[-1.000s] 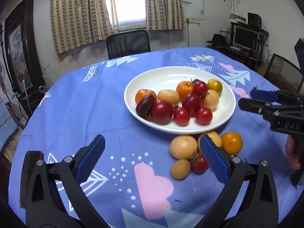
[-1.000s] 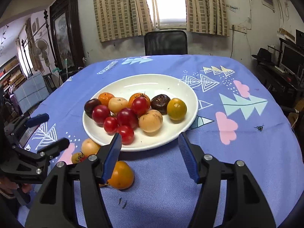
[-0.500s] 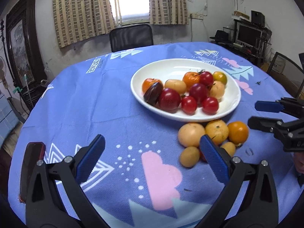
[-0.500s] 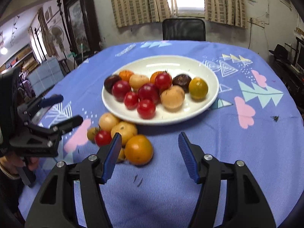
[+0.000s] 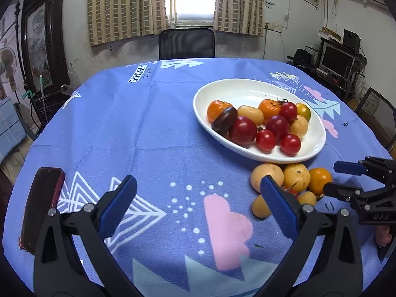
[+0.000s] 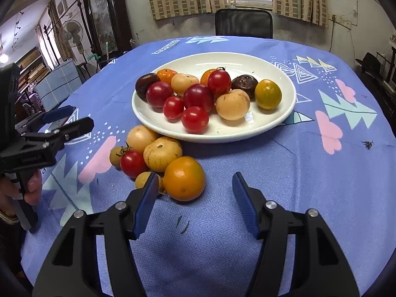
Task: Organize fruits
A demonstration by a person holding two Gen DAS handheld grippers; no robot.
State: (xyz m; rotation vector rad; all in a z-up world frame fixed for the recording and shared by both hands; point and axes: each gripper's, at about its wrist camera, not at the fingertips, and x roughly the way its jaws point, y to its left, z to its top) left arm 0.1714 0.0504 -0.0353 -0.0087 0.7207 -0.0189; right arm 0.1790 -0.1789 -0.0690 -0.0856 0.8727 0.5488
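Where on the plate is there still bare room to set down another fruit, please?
The far half of the white plate, behind the fruit row, is bare, as is the near right rim beside the yellow-green fruit. The near left side is crowded with tomatoes.

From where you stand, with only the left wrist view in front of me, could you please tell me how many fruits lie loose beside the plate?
Observer: Six; the right wrist view shows a red tomato that the left gripper mostly hides from you.
Operator: Is the right gripper near them?
Observer: The orange fruit sits just ahead of the open right gripper, towards its left finger.
Operator: Anything on the plate I miss?
Observer: A second dark fruit, behind the pale fruit.
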